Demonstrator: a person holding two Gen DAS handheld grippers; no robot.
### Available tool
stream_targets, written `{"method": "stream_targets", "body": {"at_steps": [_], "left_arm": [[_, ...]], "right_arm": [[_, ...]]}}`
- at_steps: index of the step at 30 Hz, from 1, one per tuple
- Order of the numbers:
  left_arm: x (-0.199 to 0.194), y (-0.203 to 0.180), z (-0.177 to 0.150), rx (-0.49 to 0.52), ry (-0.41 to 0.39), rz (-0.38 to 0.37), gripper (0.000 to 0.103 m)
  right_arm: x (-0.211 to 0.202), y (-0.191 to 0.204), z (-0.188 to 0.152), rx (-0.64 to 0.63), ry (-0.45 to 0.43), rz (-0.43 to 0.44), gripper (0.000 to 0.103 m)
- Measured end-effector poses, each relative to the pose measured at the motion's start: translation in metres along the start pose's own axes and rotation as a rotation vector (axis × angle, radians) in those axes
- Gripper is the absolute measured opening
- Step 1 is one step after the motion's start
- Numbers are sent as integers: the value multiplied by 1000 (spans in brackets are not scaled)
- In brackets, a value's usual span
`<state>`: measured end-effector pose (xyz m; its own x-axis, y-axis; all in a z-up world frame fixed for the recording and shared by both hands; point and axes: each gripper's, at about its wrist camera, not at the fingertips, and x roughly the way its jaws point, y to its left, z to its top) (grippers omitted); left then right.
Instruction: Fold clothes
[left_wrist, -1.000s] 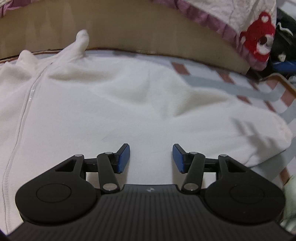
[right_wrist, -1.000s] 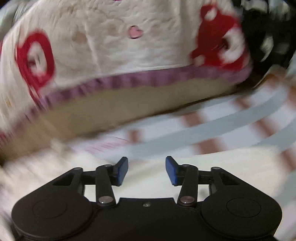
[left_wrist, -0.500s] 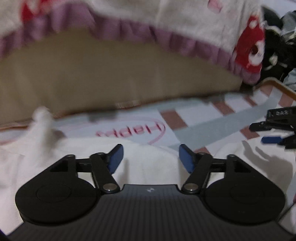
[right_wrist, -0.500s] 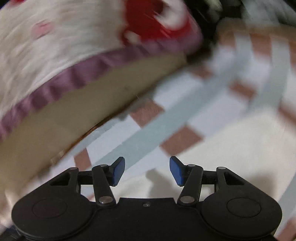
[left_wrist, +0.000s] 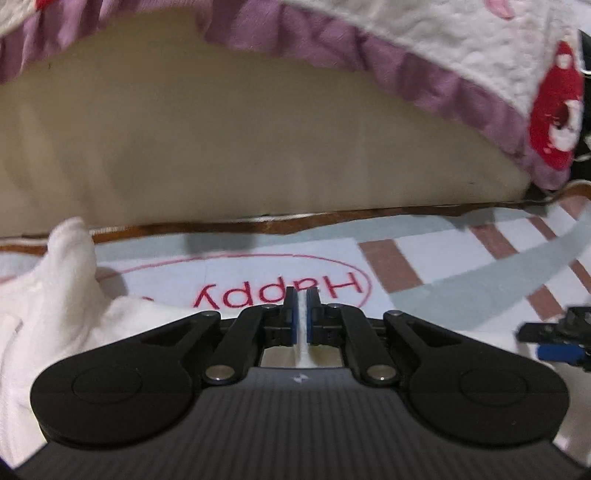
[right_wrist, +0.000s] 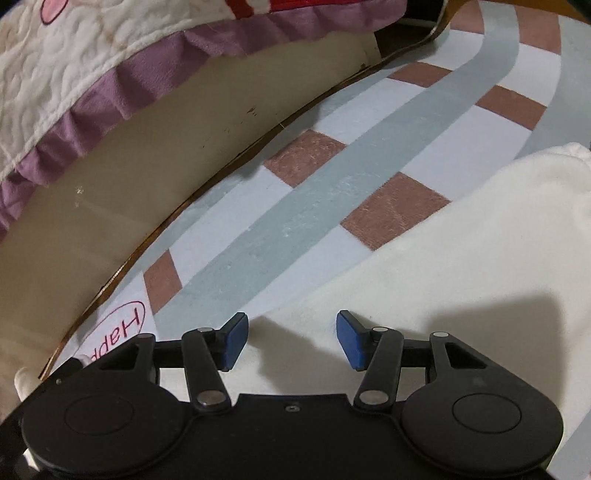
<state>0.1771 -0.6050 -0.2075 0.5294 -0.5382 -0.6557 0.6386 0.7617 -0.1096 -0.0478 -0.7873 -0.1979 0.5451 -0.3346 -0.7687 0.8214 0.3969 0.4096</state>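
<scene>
While left gripper (left_wrist: 301, 314) jaws clamp white garment (left_wrist: 55, 306), right gripper (right_wrist: 291, 341) jaws closing, empty; mat (right_wrist: 295, 206) beneath.

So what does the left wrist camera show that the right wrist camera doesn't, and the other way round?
Only the left wrist view shows the left gripper shut on a thin ridge of the white garment, the whole word "Happy" on the mat, and the right gripper's tips at the frame's right edge.

Only the right wrist view shows the right gripper with its jaws apart and closing over the garment's edge, pressing on nothing, and the sleeve stretching away.

Both show the checked mat, the beige bed side and the purple-frilled quilt.
</scene>
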Motion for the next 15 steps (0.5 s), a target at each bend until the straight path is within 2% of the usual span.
{"method": "stream_targets", "body": {"at_steps": [3,5,7,8,9,10,11,15], "left_arm": [[15,-7,-7,10,13,22,5],[7,-1,-2,-40,21,-23,12],[-7,10,3,-85,20,-71,42],[-22,18,3,-83,5,-85,47],[-36,27,2,-81,-10,-98,48],[-49,35,-2,-70,-12,-90,48],[-61,44,-9,-51,-1,-59,48],[-108,80,-39,25,46,63,48]], "right_arm": [[3,3,1,-41,-22,-51,44],[2,4,1,-48,-33,-67,44],[1,5,2,-64,-52,-118,47],[0,6,2,-73,-65,-151,48],[-1,7,2,-82,-79,-174,52],[-4,9,3,-91,-96,-185,52],[-7,11,3,-99,-111,-181,52],[-25,37,-4,-193,-192,-36,53]]}}
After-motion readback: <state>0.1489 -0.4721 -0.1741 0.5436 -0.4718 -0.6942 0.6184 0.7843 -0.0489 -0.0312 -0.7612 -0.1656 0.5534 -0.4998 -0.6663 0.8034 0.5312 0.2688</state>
